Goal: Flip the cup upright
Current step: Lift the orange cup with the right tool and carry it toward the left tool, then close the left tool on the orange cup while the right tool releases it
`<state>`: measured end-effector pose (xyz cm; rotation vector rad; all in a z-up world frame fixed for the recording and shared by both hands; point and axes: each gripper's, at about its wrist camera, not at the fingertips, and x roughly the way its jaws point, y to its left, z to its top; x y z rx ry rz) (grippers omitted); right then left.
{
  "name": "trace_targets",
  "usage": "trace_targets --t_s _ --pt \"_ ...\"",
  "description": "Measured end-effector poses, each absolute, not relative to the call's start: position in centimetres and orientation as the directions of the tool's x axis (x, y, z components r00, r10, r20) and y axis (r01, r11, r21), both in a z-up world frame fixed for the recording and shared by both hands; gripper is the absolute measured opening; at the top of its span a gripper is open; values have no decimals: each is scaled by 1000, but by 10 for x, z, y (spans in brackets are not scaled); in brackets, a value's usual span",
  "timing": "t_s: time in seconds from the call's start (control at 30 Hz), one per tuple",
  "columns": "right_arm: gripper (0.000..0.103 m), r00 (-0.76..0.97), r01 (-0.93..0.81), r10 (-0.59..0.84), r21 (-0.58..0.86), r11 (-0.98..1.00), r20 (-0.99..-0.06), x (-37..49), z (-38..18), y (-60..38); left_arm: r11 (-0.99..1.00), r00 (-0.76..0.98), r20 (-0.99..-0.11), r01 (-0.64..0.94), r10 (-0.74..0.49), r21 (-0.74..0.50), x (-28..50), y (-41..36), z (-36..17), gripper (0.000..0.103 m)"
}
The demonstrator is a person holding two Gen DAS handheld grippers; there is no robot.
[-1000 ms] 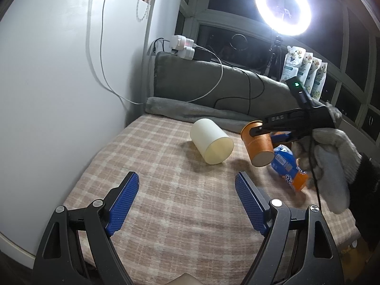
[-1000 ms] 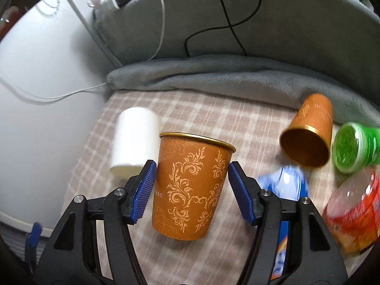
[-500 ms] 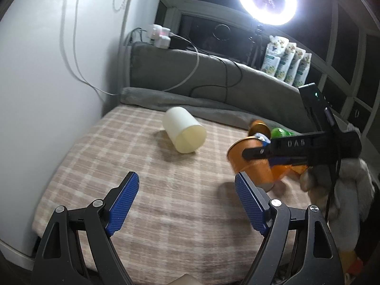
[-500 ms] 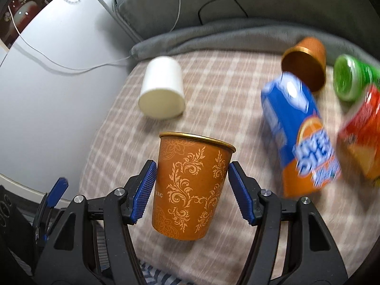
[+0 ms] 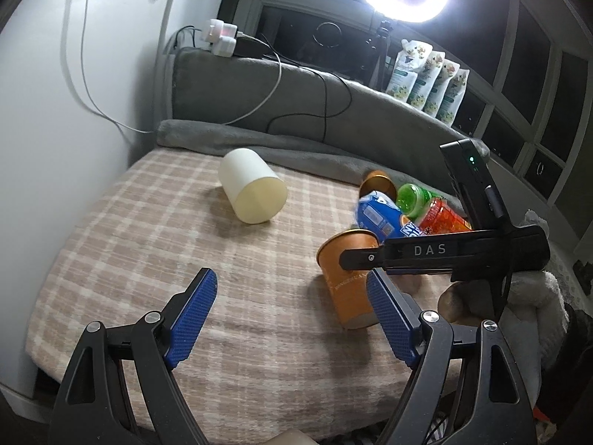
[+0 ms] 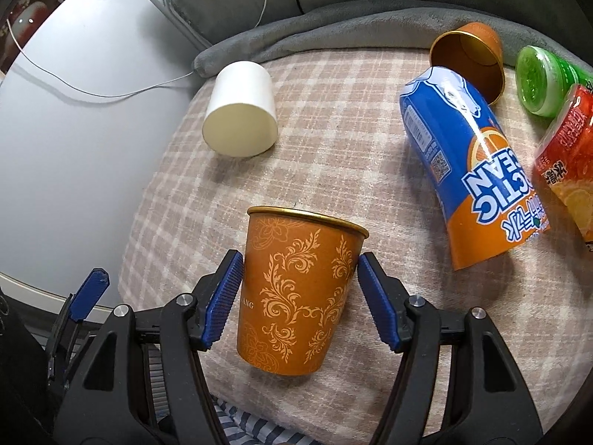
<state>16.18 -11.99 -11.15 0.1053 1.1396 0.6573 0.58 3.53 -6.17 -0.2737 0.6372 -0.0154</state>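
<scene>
My right gripper is shut on an orange paper cup with a gold floral pattern, mouth up, its base on or just above the plaid blanket. The same cup shows in the left wrist view, held by the right gripper's black arm. My left gripper is open and empty above the blanket's front part, left of that cup. A white cup lies on its side at the back left. A second orange cup lies on its side at the back right.
A blue and orange bottle, a green-capped bottle and a red-labelled bottle lie on the right. A grey cushion with cables runs along the back. A white wall stands left. The blanket's front edge drops off.
My right gripper has carried the orange cup down and toward the front of the blanket, keeping it mouth up. The left gripper stays open and has shifted slightly.
</scene>
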Motion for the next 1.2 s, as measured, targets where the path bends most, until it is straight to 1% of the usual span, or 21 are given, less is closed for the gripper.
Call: trace_targets --t_s 0.1,0.23,0.4,0.47,0.53,0.63,0.8,0.83,0.87,0.9,1.1,1.2 --pt "68 264 -438 539 399 806 -800 162 -108 -122 964 801 -589 -60 -109 -260 8 34 -62 83" --pt "72 294 -440 547 397 805 -783 160 -100 -129 960 792 -597 -47 -132 -275 13 32 -62 83" --pt "72 375 -442 559 388 809 -739 148 -79 -150 949 765 -615 -14 -192 -314 27 33 -64 83" --pt "72 420 -431 549 374 821 -722 141 -72 -161 941 745 -626 9 -231 -337 36 33 -66 83" --pt "72 455 -418 538 363 833 -710 135 -67 -172 918 705 -640 38 -305 -395 50 34 -69 83" --pt "72 500 -390 521 357 849 -692 125 -63 -192 891 652 -661 50 -371 -451 70 35 -76 82" --pt "73 588 -323 447 311 894 -674 109 -62 -226 878 602 -684 60 -412 -475 92 30 -84 83" --pt "74 605 -309 428 298 903 -671 106 -62 -233 874 590 -689 61 -421 -482 97 29 -86 83" --pt "79 618 -297 413 288 910 -669 102 -62 -239 871 577 -696 60 -429 -487 101 28 -88 83" --pt "81 633 -285 397 277 918 -665 99 -61 -245 870 564 -703 57 -433 -490 106 27 -90 83" --pt "83 732 -204 258 159 966 -631 81 -56 -263 872 518 -732 58 -443 -486 121 21 -97 83" --pt "88 772 -171 194 96 981 -605 74 -52 -266 872 502 -741 61 -447 -485 127 19 -100 83"
